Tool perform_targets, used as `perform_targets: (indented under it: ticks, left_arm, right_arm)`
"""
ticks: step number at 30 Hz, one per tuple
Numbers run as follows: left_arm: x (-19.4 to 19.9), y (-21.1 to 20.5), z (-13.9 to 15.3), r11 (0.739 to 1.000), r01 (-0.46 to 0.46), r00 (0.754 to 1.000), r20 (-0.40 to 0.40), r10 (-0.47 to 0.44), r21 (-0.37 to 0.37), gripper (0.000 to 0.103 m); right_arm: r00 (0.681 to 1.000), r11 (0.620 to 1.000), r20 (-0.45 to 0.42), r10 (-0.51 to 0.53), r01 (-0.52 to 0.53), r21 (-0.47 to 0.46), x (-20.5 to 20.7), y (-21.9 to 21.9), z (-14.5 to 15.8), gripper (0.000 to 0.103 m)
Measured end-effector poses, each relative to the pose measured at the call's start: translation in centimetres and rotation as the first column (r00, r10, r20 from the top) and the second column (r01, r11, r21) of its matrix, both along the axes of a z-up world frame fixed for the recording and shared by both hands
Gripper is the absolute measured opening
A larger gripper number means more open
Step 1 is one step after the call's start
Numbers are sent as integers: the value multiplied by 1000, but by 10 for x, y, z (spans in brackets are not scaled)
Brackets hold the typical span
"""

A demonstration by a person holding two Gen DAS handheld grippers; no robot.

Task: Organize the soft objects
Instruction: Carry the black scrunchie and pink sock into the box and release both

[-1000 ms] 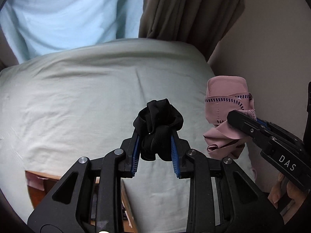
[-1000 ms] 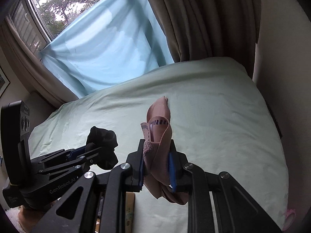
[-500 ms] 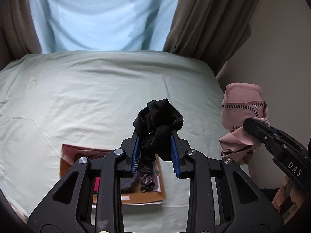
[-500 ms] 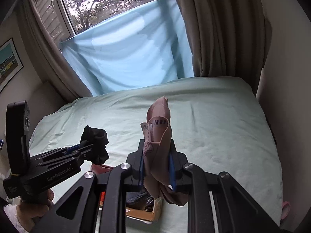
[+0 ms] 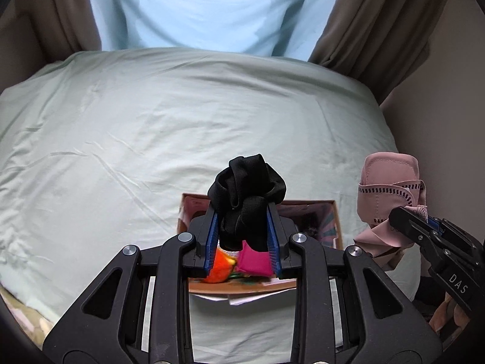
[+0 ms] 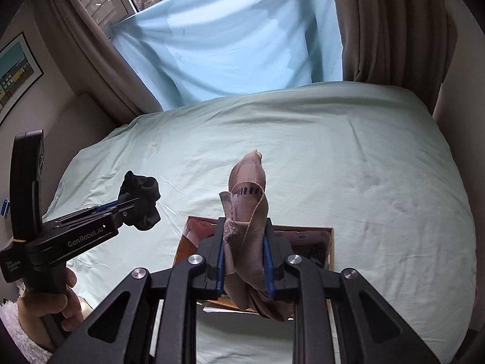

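Left gripper [image 5: 242, 209] is clamped on a bunched black cloth [image 5: 247, 191], held up over the open box [image 5: 332, 230] on the bed [image 5: 151, 136]. Right gripper [image 6: 244, 242] is pinching a pink cloth [image 6: 248, 212] just beside it, also above the box. Something orange [image 5: 219, 268] and a magenta pouch [image 5: 254, 261] sit inside.

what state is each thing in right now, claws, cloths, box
left claw: shut on black cloth
black cloth: bunched, held in the air above the box
right claw: shut on pink cloth
pink cloth: crumpled, held up, tail hanging below the claw
cardboard box: open, on the bed, soft items inside
bed sheet: spread, lightly wrinkled
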State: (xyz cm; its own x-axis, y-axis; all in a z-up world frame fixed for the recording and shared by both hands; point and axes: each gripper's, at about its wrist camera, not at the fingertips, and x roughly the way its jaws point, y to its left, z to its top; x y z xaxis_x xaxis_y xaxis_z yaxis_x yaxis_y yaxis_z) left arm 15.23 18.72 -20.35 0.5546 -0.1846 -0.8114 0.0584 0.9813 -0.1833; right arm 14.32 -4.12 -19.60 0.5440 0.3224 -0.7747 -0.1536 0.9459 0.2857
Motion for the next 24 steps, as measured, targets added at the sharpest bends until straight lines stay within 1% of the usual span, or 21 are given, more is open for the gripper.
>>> perform_targets:
  ticks: [2, 5, 10, 13, 17, 24]
  left_arm:
    - [4, 17, -14, 1000, 4, 1000, -29, -3, 7, 25]
    - [10, 32, -36, 999, 30, 997, -69, -29, 18, 25]
    - [25, 38, -80, 995, 92, 984, -159, -85, 38, 25]
    - [33, 37, -104, 991, 127, 973, -202, -114, 49, 25]
    - [44, 30, -131, 988, 149, 958, -254, -135, 39, 25]
    - [64, 11, -170, 985, 168, 931, -335, -143, 48, 25]
  right_arm:
    - [999, 1000, -32, -6, 6, -5, 3, 13, -13, 19]
    - [996, 1000, -84, -31, 30, -7, 11, 27, -32, 19]
    - [979, 996, -185, -86, 86, -6, 19, 39, -67, 19]
    - [965, 993, -237, -115, 113, -22, 26, 36, -88, 19]
    - [945, 988, -291, -150, 135, -69, 34, 28, -110, 19]
    - [911, 981, -372, -176, 132, -140, 48, 7, -149, 19]
